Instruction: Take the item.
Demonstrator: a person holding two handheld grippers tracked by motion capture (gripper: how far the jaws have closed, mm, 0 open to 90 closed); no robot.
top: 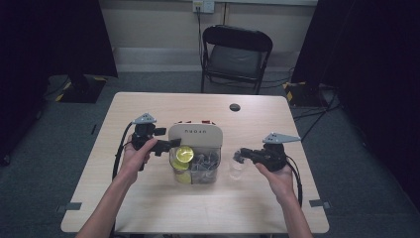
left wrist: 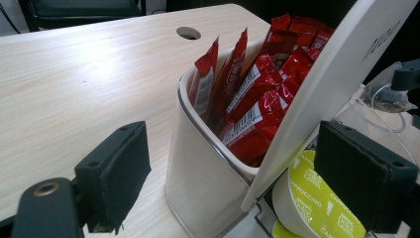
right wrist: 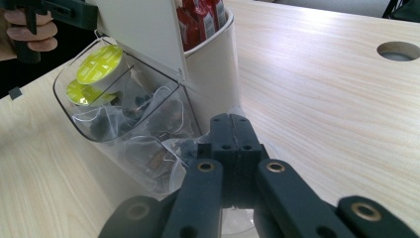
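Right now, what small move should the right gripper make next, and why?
Probably lower the tea bag packet onto the table and open. The right gripper has its fingers shut on it, low beside the clear bin, already outside it.

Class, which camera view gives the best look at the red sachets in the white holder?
The left gripper view: the red sachets stand close up in the white holder, their printed labels visible. The right gripper view shows only a few tops at its upper edge. The high view shows just small red tips behind the lid.
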